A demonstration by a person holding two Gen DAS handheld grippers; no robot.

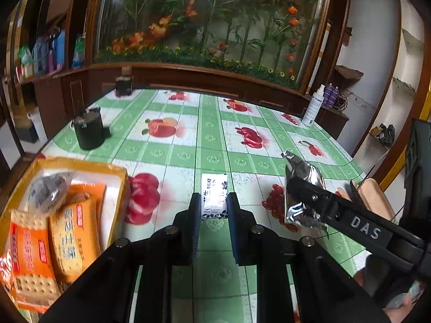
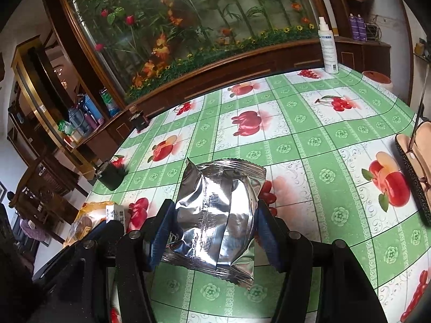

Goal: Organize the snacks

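Two hand-held grippers point forward and downward, side by side. The left gripper point(image 1: 214, 206) is clamped narrowly on a small white packet point(image 1: 214, 197). The right gripper point(image 2: 212, 231) holds a silver foil packet point(image 2: 215, 215) between wider-set fingers.

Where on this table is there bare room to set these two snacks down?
Bare tablecloth lies between the black cup and the spray bottle. The yellow box at left is crowded with cracker packs; the glasses case borders the right edge.

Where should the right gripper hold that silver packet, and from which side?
Grip the silver packet across its puffed middle, coming in from its near short end, as the right gripper does now. Its crimped ends are thin and floppy; the long side edges give the pads firmer purchase.
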